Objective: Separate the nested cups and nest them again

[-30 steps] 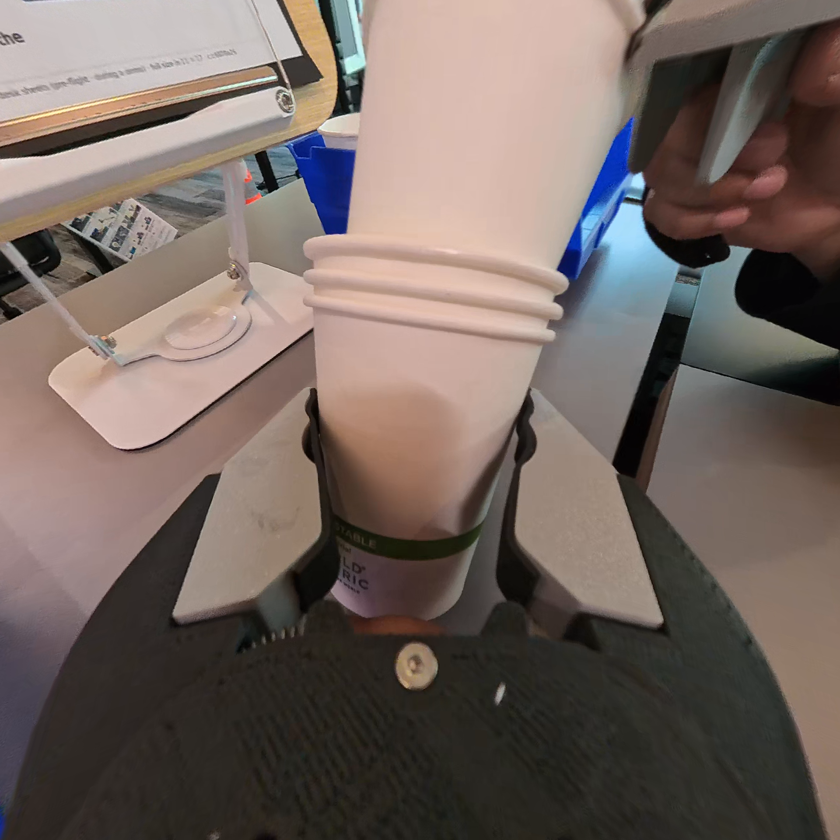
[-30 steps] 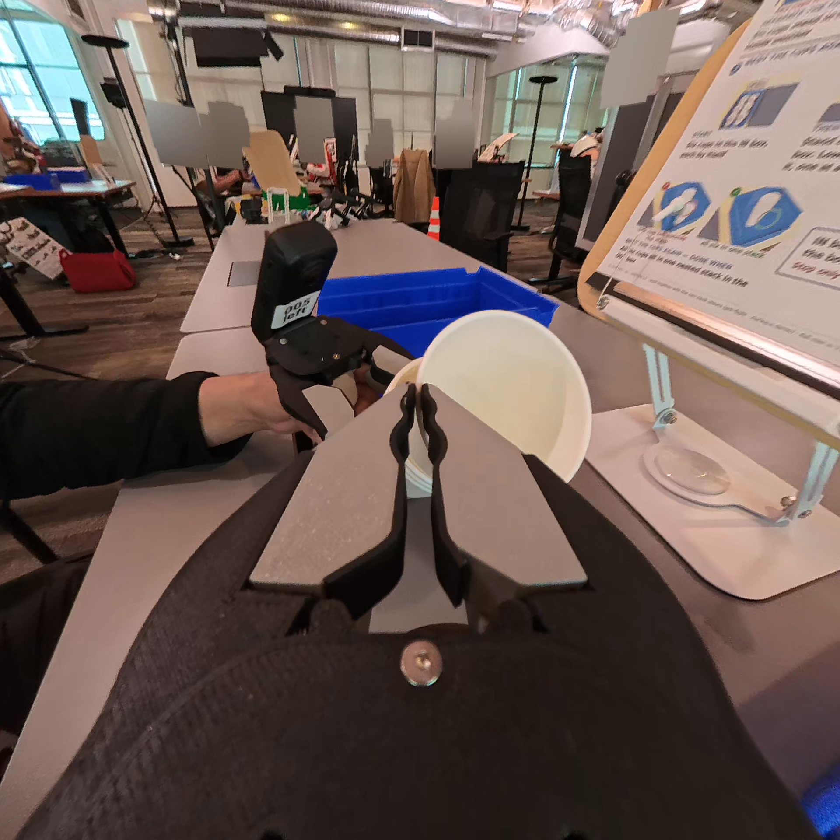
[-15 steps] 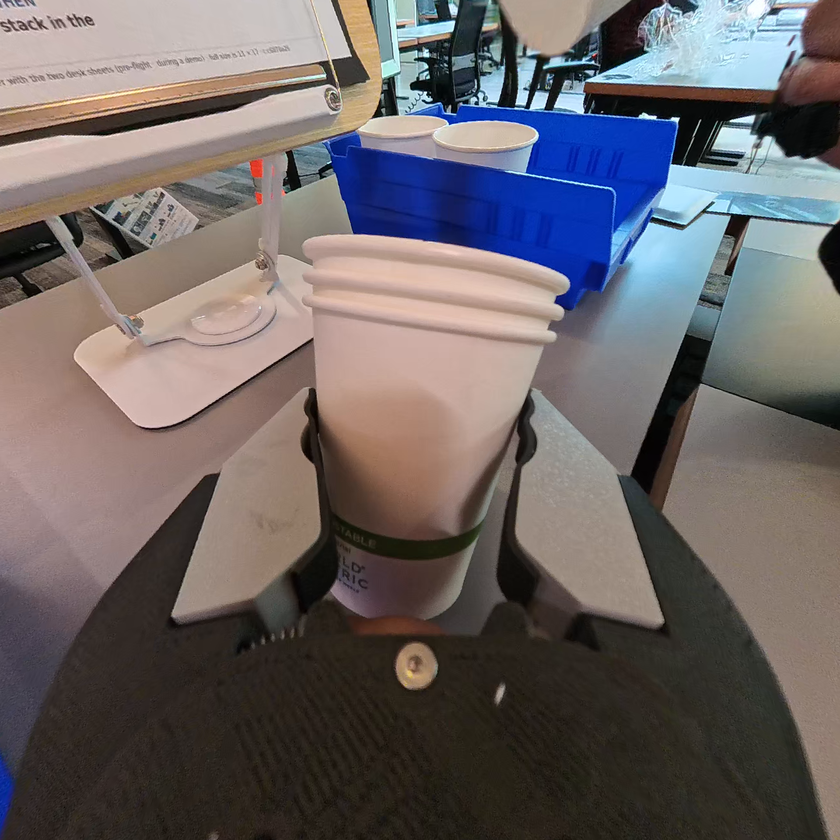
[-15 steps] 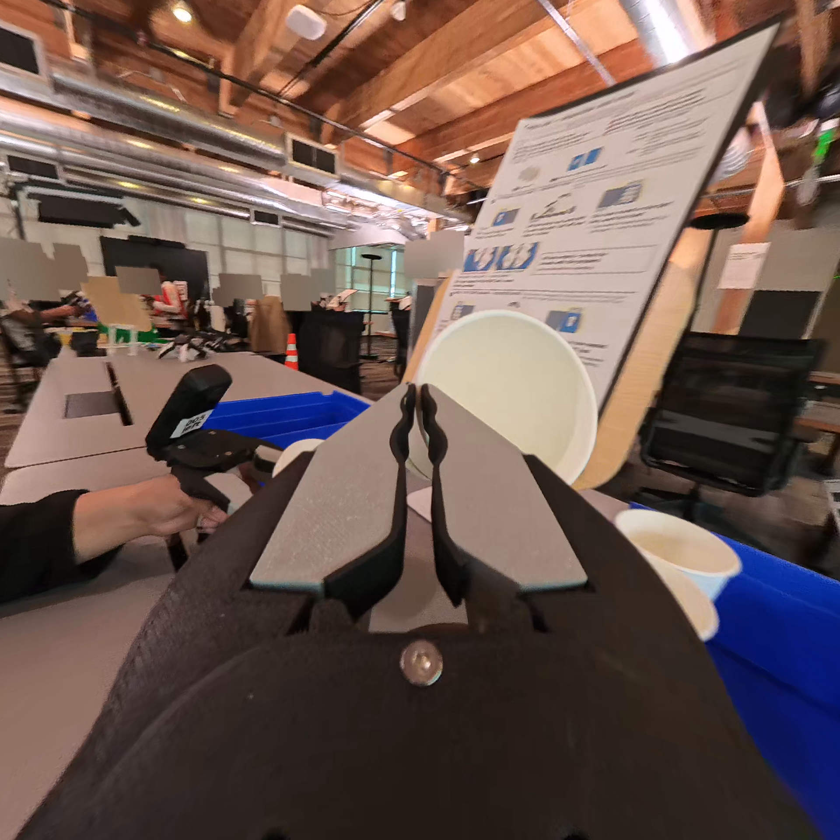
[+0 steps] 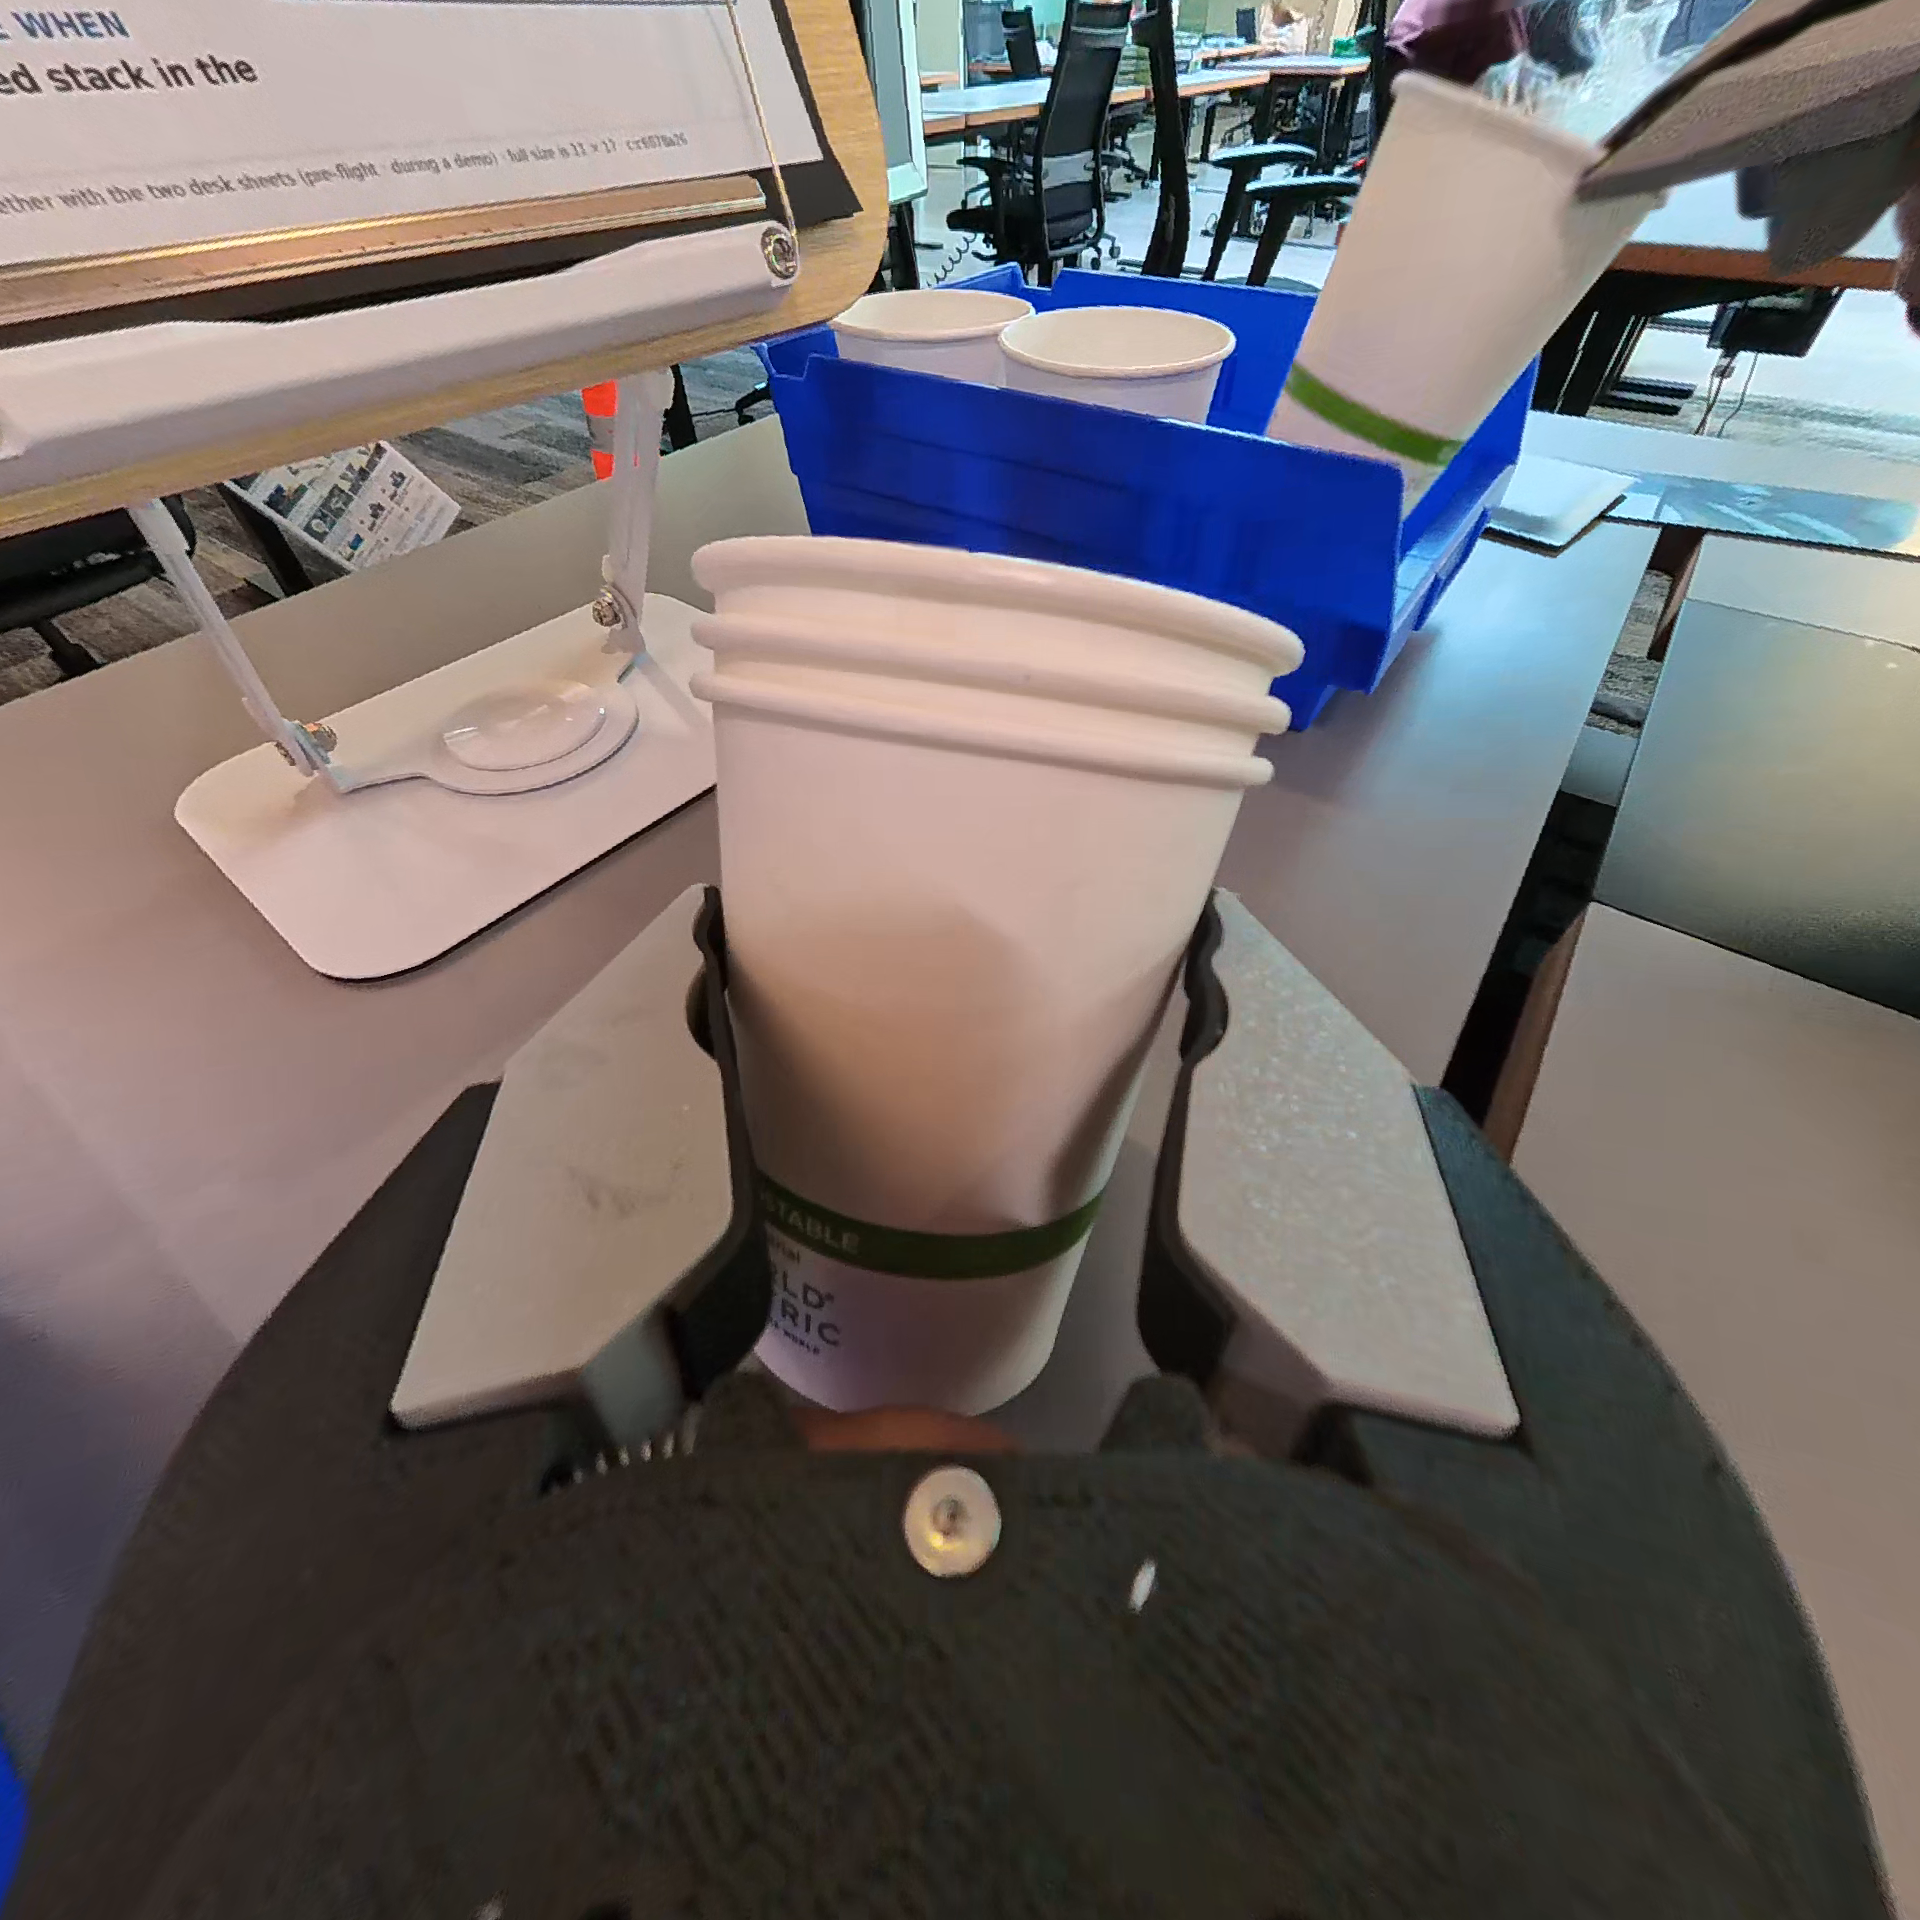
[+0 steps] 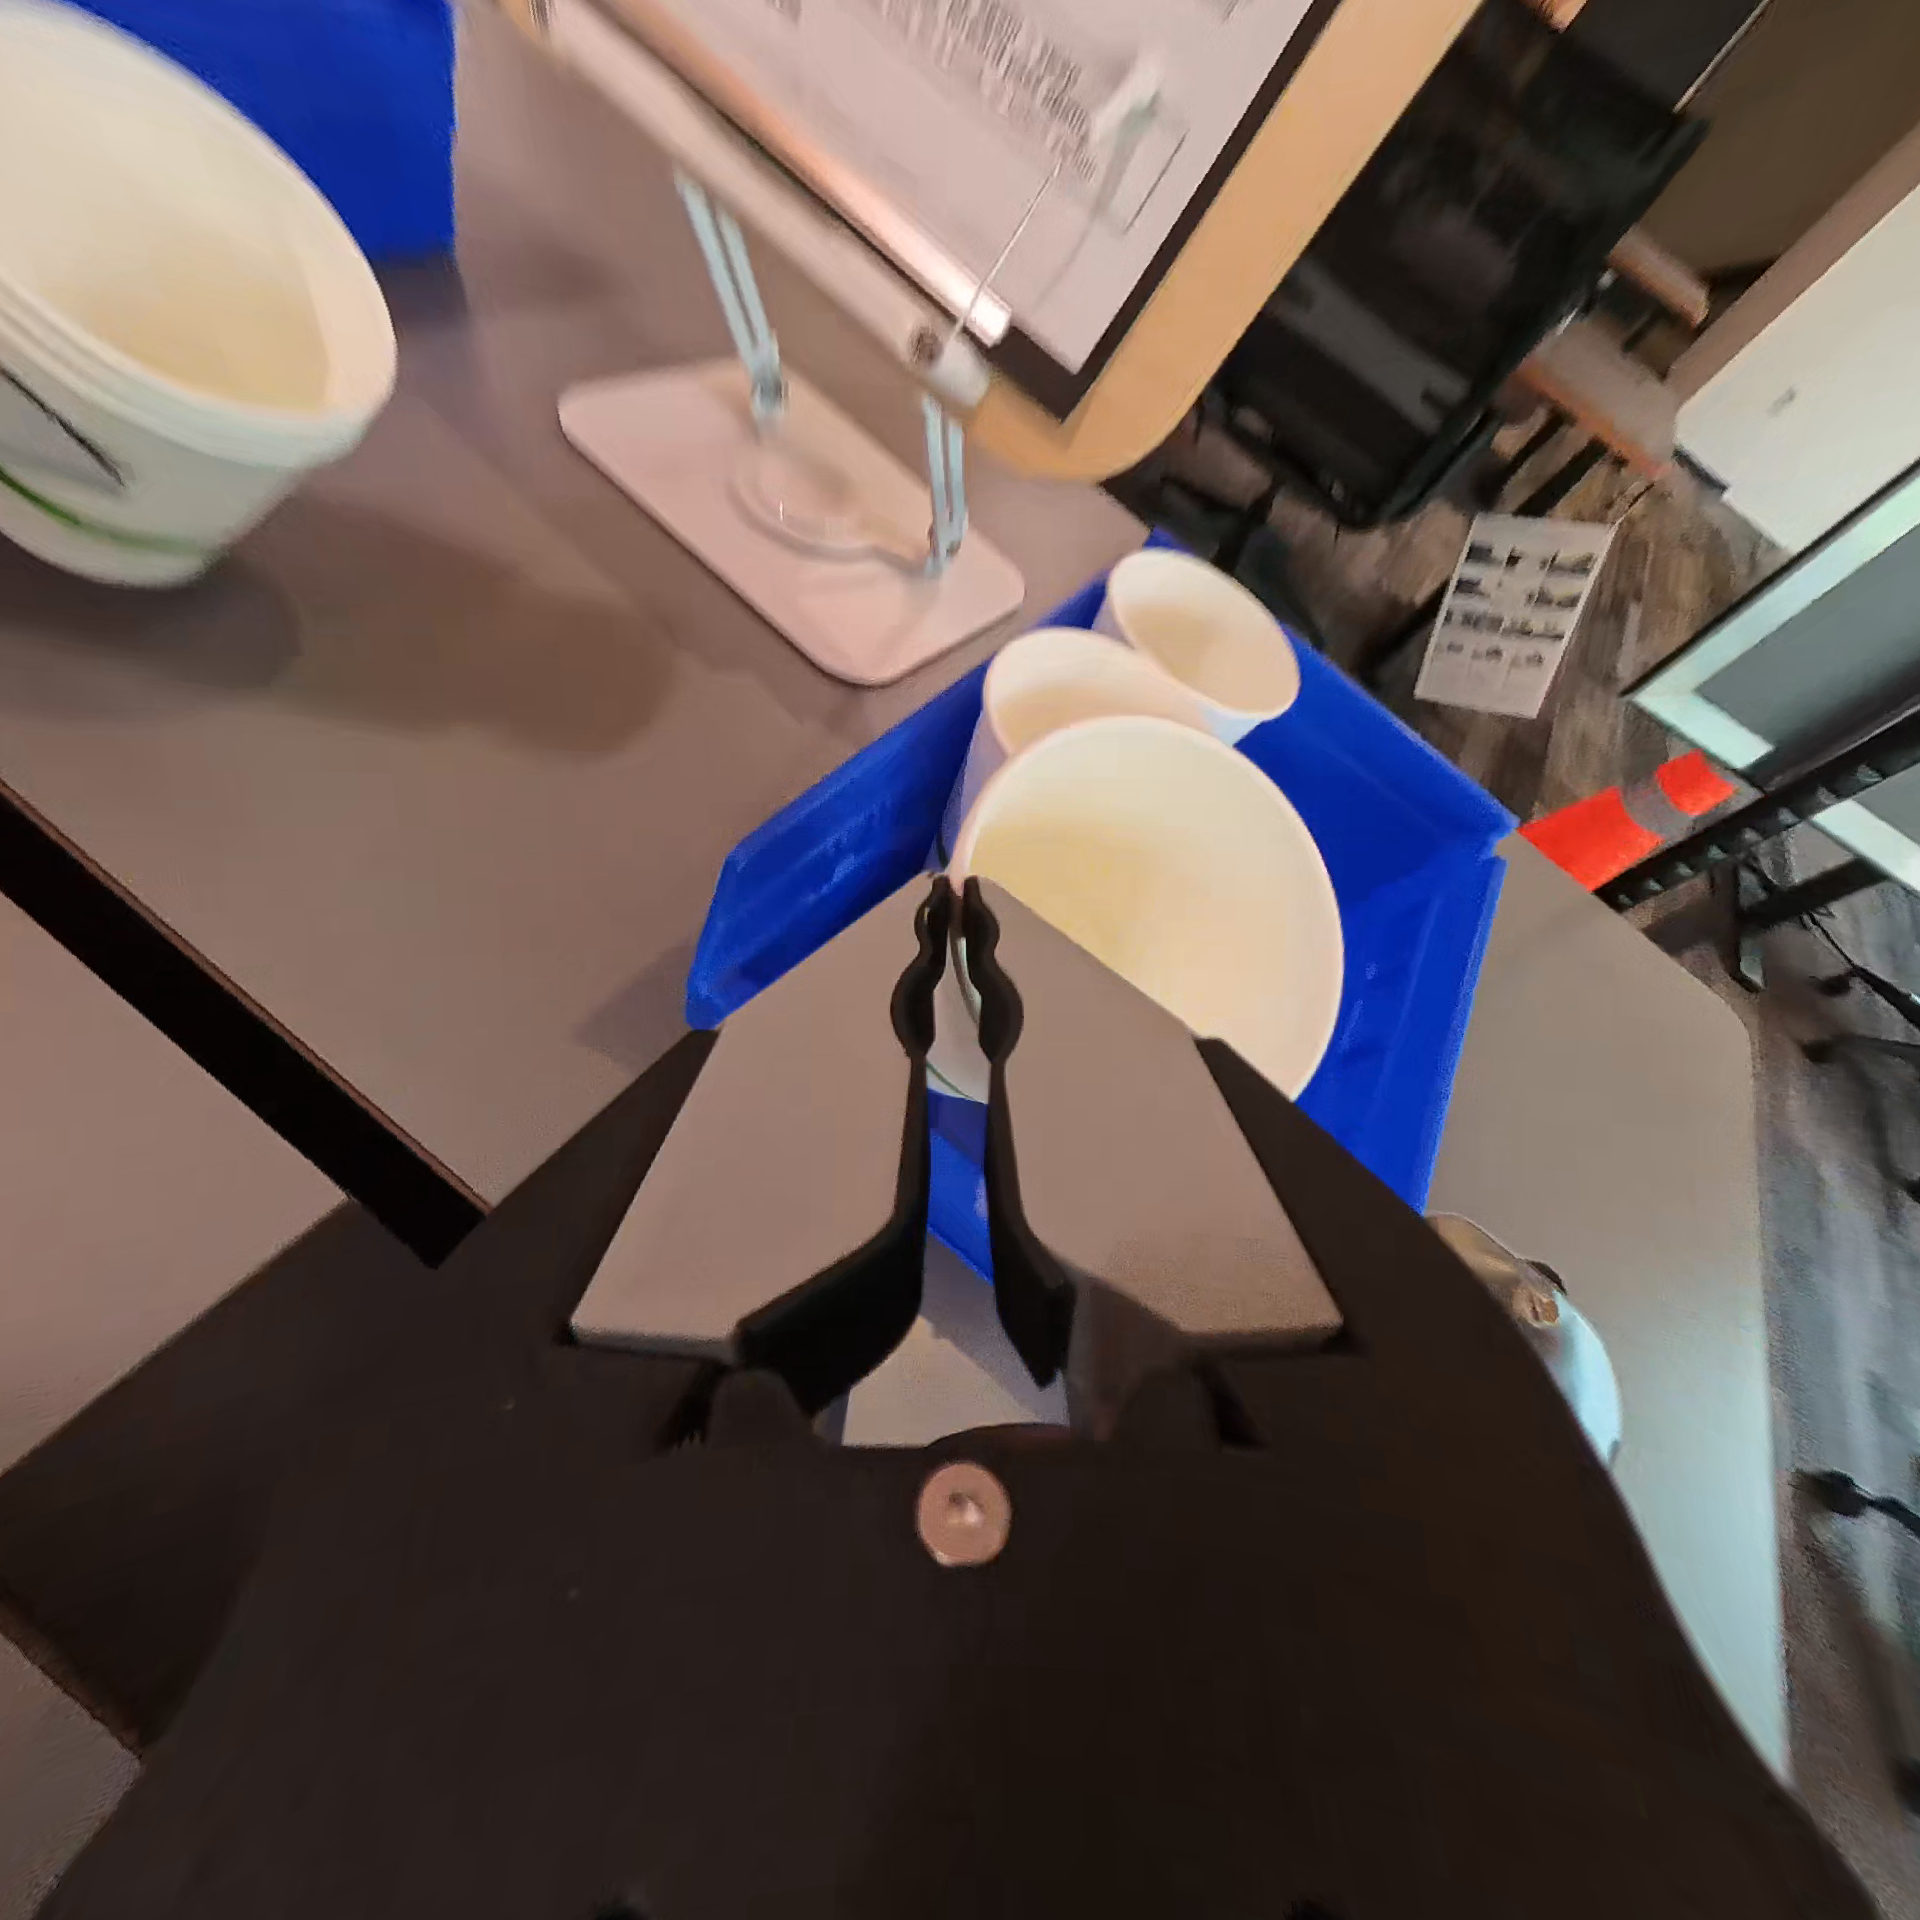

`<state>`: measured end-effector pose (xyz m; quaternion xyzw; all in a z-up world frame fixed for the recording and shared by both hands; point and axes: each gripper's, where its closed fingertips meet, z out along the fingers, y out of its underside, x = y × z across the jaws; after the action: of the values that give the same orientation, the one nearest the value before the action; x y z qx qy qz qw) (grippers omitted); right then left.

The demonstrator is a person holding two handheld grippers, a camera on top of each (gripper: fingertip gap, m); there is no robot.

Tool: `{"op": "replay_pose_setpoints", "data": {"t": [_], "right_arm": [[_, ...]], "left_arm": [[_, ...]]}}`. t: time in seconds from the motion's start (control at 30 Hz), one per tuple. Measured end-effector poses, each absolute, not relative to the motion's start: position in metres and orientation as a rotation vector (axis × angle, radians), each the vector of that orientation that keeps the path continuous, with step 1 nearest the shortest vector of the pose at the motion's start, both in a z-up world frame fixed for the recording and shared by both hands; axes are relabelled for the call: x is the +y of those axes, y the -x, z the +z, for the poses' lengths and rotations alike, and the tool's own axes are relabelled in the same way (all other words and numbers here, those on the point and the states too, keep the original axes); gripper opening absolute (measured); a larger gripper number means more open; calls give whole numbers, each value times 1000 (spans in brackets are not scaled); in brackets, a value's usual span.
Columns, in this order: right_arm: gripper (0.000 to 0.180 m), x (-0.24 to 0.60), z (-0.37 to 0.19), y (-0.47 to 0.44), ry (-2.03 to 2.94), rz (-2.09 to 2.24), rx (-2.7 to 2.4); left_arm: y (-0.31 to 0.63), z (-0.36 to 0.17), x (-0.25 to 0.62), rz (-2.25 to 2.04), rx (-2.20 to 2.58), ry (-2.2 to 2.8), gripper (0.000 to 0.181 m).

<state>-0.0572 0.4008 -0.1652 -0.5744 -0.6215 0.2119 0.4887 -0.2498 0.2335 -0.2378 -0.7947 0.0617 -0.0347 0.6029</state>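
Observation:
My left gripper (image 5: 951, 997) is shut on a stack of three nested white paper cups (image 5: 977, 883), held upright above the grey table; the stack also shows in the right wrist view (image 6: 177, 312) at the far left. My right gripper (image 6: 958, 896) is shut on the rim of a single white cup (image 6: 1153, 883) and holds it over the blue bin (image 6: 1382, 935). That cup shows tilted in the left wrist view (image 5: 1423, 281), above the bin's right end (image 5: 1091, 488). Two loose cups (image 5: 1023, 348) stand in the bin, also in the right wrist view (image 6: 1132, 665).
An instruction board on a white stand (image 5: 436, 831) sits left of the cup stack, and in the right wrist view (image 6: 800, 499) beyond the bin. The table has a dark seam (image 6: 208, 1039). Office chairs and desks fill the background. There is about 30 cm between the tips of the two grippers.
My right gripper pulled the top cup out of the stack, lifted it away and carried it over the blue bin, now tilting down. The left gripper kept holding the remaining stack.

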Motion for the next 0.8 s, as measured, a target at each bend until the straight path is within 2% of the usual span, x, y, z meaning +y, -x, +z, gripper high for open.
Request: {"op": "replay_pose_setpoints", "data": {"t": [0.33, 0.67, 0.8], "right_arm": [[0, 414, -218, 88, 1544, 297, -1822], [0, 416, -212, 99, 1624, 562, -1748], [0, 415, -215, 91, 1588, 422, -1820]], "left_arm": [[248, -235, 233, -97, 146, 1833, 87], [244, -237, 234, -106, 156, 1840, 87], [245, -236, 233, -109, 150, 1835, 87]]}}
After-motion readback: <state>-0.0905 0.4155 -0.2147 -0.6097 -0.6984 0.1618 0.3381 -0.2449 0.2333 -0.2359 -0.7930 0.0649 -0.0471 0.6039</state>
